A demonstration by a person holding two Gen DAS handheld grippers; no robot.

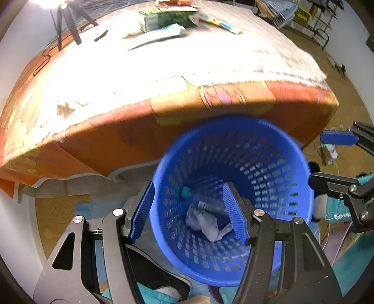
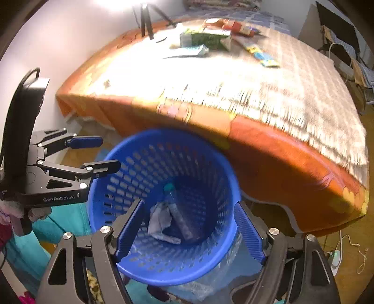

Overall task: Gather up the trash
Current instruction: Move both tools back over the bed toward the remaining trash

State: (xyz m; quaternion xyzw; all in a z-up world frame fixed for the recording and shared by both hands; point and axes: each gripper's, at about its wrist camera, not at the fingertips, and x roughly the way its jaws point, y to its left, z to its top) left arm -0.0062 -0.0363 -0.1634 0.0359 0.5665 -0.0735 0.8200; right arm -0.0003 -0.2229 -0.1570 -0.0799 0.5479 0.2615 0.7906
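Observation:
A blue perforated basket (image 1: 268, 163) (image 2: 163, 134) stands on the floor against the bed's edge. A crumpled white paper (image 1: 205, 222) (image 2: 161, 222) and a clear plastic bottle (image 1: 205, 201) (image 2: 180, 217) with a teal cap lie at its bottom. My left gripper (image 1: 188, 212) hangs open over the basket's near-left rim with nothing between its pads. My right gripper (image 2: 190, 230) is open wider above the basket's mouth, also empty. Each gripper shows in the other's view: the left gripper (image 2: 108, 153) at the left edge, the right gripper (image 1: 316, 159) at the right edge.
A bed (image 1: 163, 70) (image 2: 233, 88) with an orange sheet and a pale fringed cover fills the background. At its far end lie a green carton (image 1: 168, 18) (image 2: 208, 38), a tube (image 1: 161, 32) (image 2: 189, 51) and wrappers (image 1: 222, 23) (image 2: 264, 56). A tripod (image 1: 67, 21) (image 2: 146, 21) stands behind.

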